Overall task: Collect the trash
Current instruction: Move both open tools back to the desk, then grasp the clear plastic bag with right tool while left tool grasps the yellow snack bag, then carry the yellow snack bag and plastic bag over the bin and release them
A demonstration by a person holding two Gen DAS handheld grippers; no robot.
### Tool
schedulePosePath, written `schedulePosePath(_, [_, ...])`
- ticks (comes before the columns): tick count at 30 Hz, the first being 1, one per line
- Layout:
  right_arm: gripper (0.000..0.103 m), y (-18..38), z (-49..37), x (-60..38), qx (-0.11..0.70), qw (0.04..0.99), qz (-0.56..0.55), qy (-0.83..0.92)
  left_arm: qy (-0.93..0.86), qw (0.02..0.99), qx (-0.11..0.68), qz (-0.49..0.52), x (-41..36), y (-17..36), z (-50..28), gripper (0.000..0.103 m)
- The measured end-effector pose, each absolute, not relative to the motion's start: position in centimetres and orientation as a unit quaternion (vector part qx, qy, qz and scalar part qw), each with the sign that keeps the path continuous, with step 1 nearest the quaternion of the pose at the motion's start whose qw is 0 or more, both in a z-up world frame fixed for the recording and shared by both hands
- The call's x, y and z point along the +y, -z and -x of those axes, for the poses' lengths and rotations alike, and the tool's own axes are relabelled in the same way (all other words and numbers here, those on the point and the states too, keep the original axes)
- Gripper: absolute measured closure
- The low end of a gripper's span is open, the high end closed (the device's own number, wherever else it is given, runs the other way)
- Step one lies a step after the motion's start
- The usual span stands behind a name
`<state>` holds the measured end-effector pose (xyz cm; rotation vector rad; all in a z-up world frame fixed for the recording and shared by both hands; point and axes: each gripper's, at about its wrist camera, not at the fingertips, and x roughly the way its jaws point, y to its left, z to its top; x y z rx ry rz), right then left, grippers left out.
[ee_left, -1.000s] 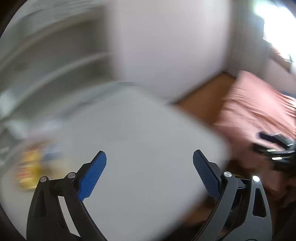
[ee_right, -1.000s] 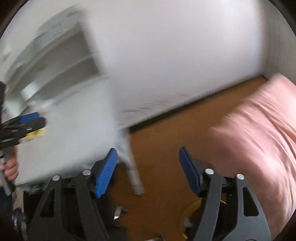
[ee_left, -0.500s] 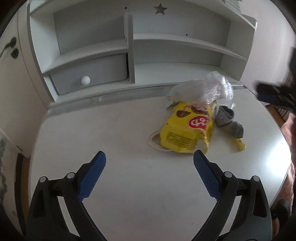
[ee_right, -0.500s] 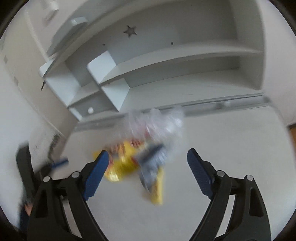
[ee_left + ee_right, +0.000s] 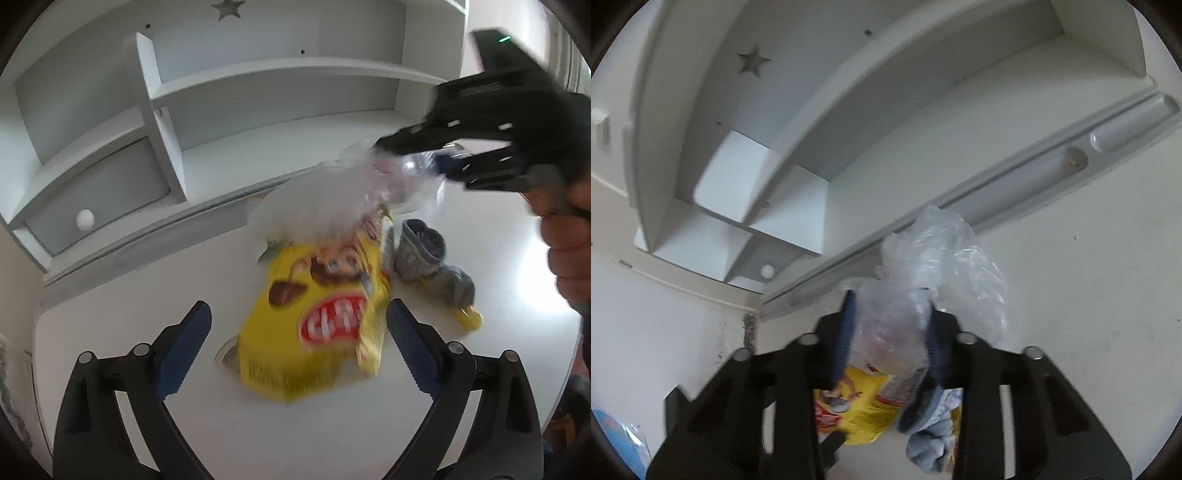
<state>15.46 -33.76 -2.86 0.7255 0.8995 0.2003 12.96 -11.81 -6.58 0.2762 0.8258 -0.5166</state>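
You worked over the white desk, where the rubbish lay in one heap near the back rail below the shelf unit. The largest piece, the yellow snack bag, lay flat on the desktop; I judged it light, crinkly and slick, best pinched at a loose edge or corner, not across its flat face. On top of its far end sat the clear plastic bag, the lightest and softest thing there, likely to crumple to nothing and slide through the pads unless a good bunch of film was gathered. Just beside the yellow bag on its right lay a grey sock, limp cloth, easy to nip anywhere, with a small yellow wrapper poking out from under it. Your right gripper came in from the right, angled down, its jaws closing with a fold of the clear bag bunched between the blue pads, which looked to be pressing on it. Your left gripper pointed steeply down at the yellow bag, jaws spread wide to either side of it, holding nothing and, as far as I could tell, not touching it.
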Motion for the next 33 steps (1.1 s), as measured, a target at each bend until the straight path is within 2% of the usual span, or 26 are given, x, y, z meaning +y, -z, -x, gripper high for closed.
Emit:
schedulePosePath(7, [0.081, 0.0, -13.3, -33.3, 0.406, 0.845, -0.322, -0.132, 0.253, 0.862, 0.413, -0.151, -13.7, 7.9, -13.4, 0.011])
schedulePosePath(9, [0.081, -0.5, -12.8, -33.2, 0.403, 0.848, -0.316, -0.135, 0.252, 0.861, 0.413, -0.158, -14.1, 8.1, -13.6, 0.024])
schedulePosePath(10, [0.081, -0.8, -12.5, -33.1, 0.400, 0.850, -0.313, -0.137, 0.250, 0.863, 0.410, -0.157, -14.2, 8.0, -13.3, 0.026])
schedulePosePath(12, [0.081, -1.4, -11.6, -33.4, 0.392, 0.856, -0.308, -0.135, 0.255, 0.863, 0.411, -0.147, -14.0, 7.6, -13.0, 0.045])
schedulePosePath(13, [0.081, -1.7, -10.9, -34.0, 0.389, 0.858, -0.307, -0.134, 0.254, 0.865, 0.410, -0.141, -13.9, 7.2, -12.7, 0.049])
schedulePosePath(21, [0.082, -4.4, -5.5, -37.8, 0.347, 0.877, -0.311, -0.116, 0.232, 0.885, 0.386, -0.115, -11.6, 3.2, -10.9, 0.052])
schedulePosePath(26, [0.083, -5.8, 0.9, -42.5, 0.318, 0.895, -0.305, -0.070, 0.226, 0.893, 0.373, -0.113, -11.2, 0.7, -8.3, 0.052])
schedulePosePath(33, [0.083, -3.4, 16.3, -51.4, 0.317, 0.907, -0.262, 0.090, 0.313, 0.874, 0.344, -0.138, -19.1, -1.2, -1.0, 0.052])
